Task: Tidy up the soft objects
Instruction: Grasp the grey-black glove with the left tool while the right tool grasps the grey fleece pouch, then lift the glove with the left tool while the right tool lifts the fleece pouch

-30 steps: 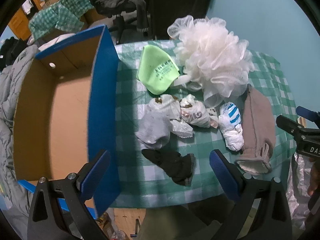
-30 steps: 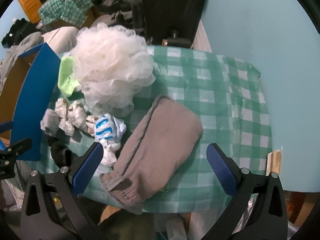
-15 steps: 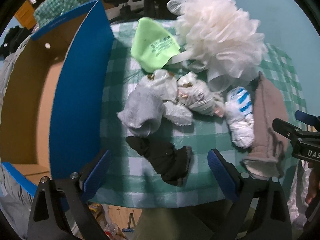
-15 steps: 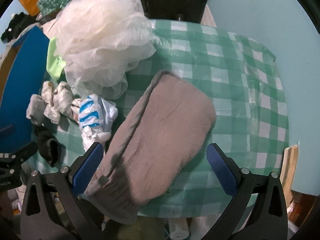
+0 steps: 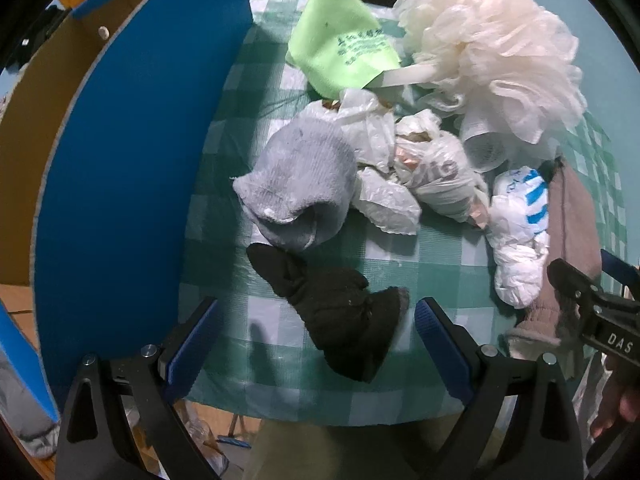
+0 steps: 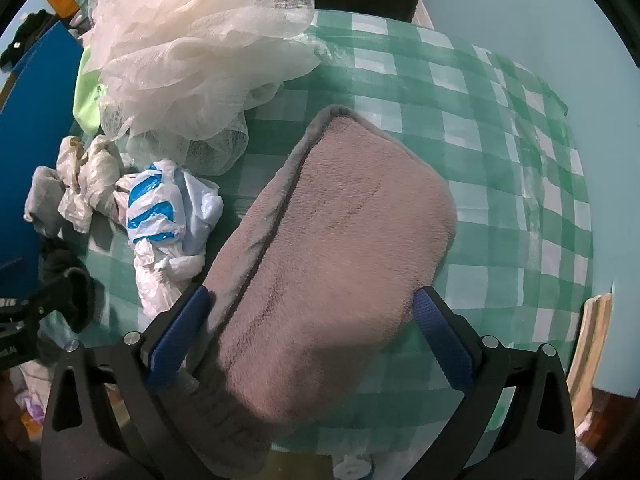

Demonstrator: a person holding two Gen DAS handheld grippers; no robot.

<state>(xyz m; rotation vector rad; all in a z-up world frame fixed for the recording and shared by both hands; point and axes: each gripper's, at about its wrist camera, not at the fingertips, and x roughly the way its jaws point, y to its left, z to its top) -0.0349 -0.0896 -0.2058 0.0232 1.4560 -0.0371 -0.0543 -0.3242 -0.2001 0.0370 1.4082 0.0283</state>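
Note:
On the green checked tablecloth (image 5: 420, 248) lies a black sock (image 5: 336, 312), and my open left gripper (image 5: 316, 340) hovers right over it, one finger on each side. Behind it sit a grey sock (image 5: 300, 184), crumpled white plastic bags (image 5: 424, 168), a blue-striped bag (image 5: 520, 220), a lime cloth (image 5: 344, 52) and a large white bath pouf (image 5: 492, 36). My right gripper (image 6: 312, 336) is open, its fingers straddling a plush pinkish-grey slipper sock (image 6: 332, 248). That sock's cuff lies under the gripper, near the table's front edge.
A big open cardboard box with a blue outer wall (image 5: 128, 168) stands against the table's left side. A teal wall (image 6: 540, 12) rises behind and to the right of the table. The right half of the cloth (image 6: 500, 184) carries nothing.
Both grippers have dropped closer to the table. The left one now frames the black sock; the right one has closed in until the pinkish-grey sock lies between its fingers.

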